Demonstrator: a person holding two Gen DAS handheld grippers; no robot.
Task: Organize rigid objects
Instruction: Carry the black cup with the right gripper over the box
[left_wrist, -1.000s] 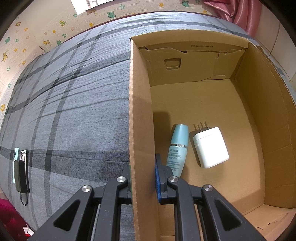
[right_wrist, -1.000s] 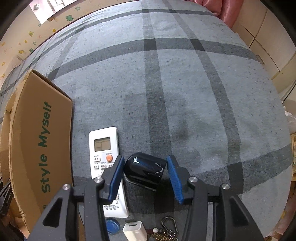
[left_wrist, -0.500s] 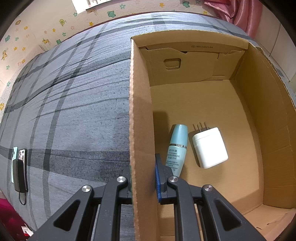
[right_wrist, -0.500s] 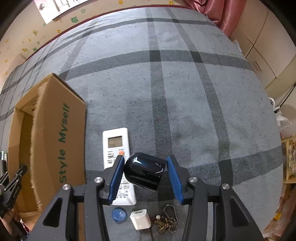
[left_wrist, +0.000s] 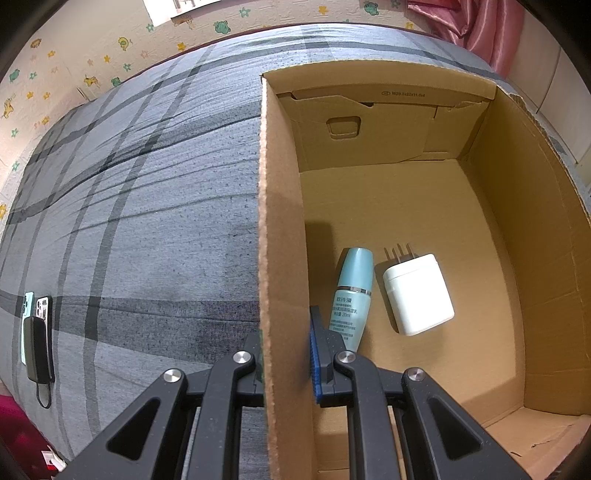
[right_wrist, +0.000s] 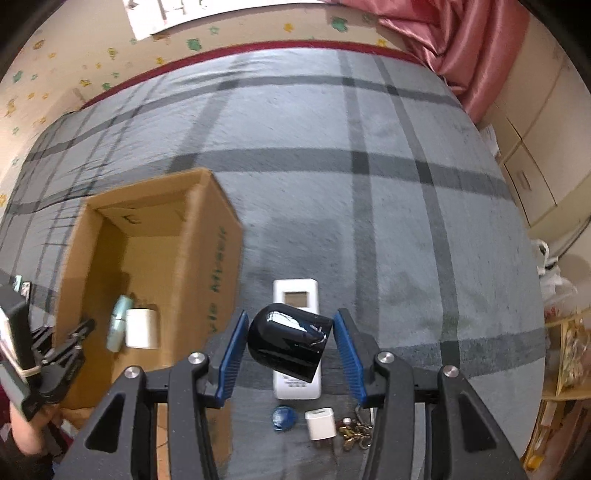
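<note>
Both tongs grip: my left gripper (left_wrist: 286, 360) pinches the cardboard box (left_wrist: 280, 229) wall, my right gripper (right_wrist: 290, 352) holds the black cap-like object (right_wrist: 288, 343) between its pads, which I judge must next travel left over the box.

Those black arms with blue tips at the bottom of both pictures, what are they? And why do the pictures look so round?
They are hand-held grippers, like big tongs; a person carries one in each hand. Each has a wide-angle camera looking along its fingers, which bends the picture round.

The left camera shows the left gripper pinched shut on the side wall of a cardboard box. Inside lie a teal bottle and a white charger.

The right camera shows the right gripper squeezing a shiny black object; I can't tell what it is. Underneath, on the grey checked blanket, lie a white remote, a blue disc, a small white plug and keys.
</note>
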